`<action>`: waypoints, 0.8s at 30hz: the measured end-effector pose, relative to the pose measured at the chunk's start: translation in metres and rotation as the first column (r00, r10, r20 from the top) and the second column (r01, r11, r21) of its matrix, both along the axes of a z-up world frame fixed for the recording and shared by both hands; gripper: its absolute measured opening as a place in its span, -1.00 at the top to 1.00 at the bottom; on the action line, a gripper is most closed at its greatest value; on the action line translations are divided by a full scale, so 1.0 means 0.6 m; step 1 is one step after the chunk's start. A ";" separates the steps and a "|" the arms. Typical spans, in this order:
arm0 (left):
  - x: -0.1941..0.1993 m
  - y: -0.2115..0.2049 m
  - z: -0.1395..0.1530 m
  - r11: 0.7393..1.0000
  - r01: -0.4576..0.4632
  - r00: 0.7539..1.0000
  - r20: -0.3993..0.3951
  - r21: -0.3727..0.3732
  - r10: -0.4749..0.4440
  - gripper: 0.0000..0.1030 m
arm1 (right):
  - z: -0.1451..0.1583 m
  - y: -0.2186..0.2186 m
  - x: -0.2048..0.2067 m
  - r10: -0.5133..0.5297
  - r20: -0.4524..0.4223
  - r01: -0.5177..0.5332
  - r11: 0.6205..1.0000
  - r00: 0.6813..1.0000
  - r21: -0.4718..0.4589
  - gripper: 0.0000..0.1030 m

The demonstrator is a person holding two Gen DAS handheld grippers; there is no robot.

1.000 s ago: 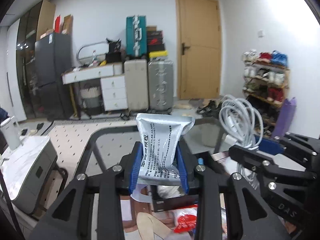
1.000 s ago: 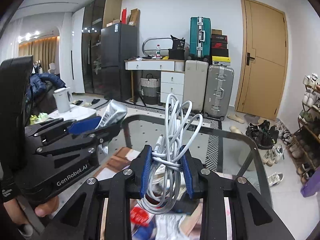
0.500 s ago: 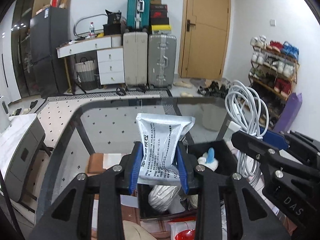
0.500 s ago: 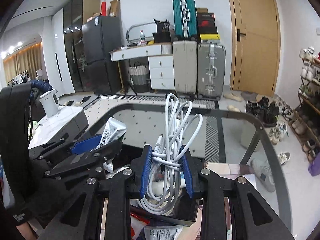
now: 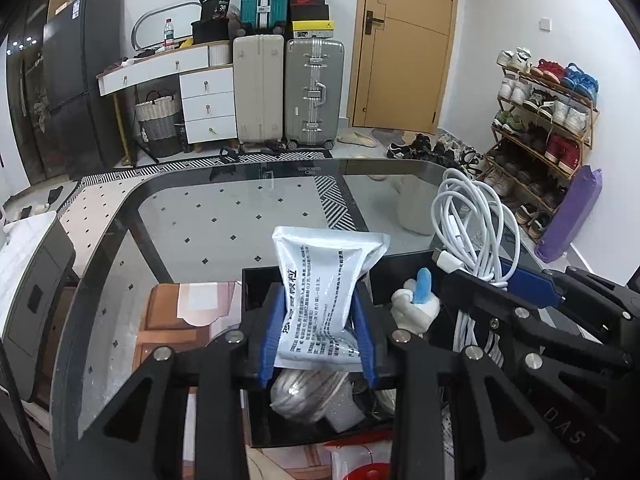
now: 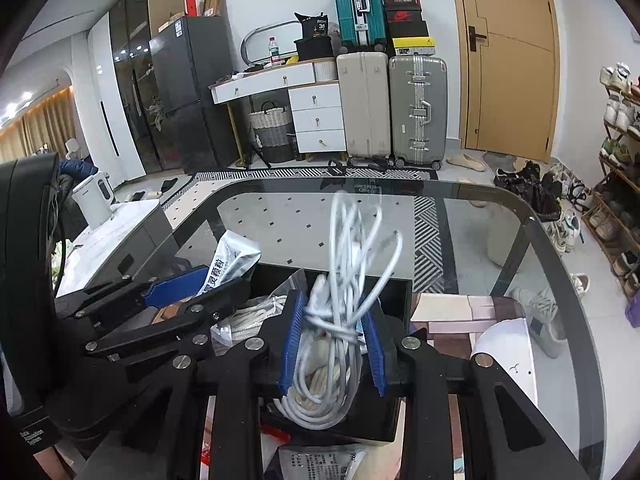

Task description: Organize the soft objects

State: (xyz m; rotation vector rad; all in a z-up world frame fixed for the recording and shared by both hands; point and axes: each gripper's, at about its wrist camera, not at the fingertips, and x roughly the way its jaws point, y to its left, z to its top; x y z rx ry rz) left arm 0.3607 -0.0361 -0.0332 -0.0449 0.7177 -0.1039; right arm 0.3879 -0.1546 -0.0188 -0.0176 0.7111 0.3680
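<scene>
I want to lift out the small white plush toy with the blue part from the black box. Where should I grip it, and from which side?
Probably grip the white plush toy across its rounded white body, coming from above: it stands upright in the black box, whose walls block the sides, and the blue tip looks too narrow.

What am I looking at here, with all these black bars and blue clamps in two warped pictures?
There is no robot. A person holds a hand-held clamp tool in each hand, and each tool carries a wide-angle camera looking along its two fingers, which bends the room.

One picture comes from the left gripper. Its blue pads are shut on a silver printed pouch. The other comes from the right gripper, shut on a bundle of white cable. Each tool also appears at the edge of the other's view.

Both hang over a black open box standing on a glass table. In the box lie a coil of pale rope and a small white and blue soft toy. More packets lie nearer the camera, mostly hidden.
</scene>
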 end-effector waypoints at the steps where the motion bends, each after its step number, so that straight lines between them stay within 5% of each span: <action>1: -0.001 -0.001 0.000 1.000 -0.001 1.000 -0.004 -0.001 0.001 0.37 | 0.002 0.002 -0.004 0.002 -0.004 -0.002 1.000 1.000 0.000 0.43; 11: -0.002 0.003 0.003 1.000 0.007 0.999 -0.033 -0.022 -0.008 0.20 | 0.009 -0.012 -0.016 -0.006 -0.012 0.006 1.000 1.000 0.006 0.40; 18: 0.004 0.007 -0.005 0.999 0.006 0.998 -0.069 -0.041 -0.009 0.19 | -0.021 -0.012 0.002 0.005 -0.104 -0.002 1.000 0.995 0.024 0.40; 24: 0.001 0.011 -0.014 1.000 -0.005 0.998 -0.067 -0.022 0.003 0.19 | -0.017 0.004 0.000 0.024 -0.027 -0.027 0.996 0.999 -0.087 0.51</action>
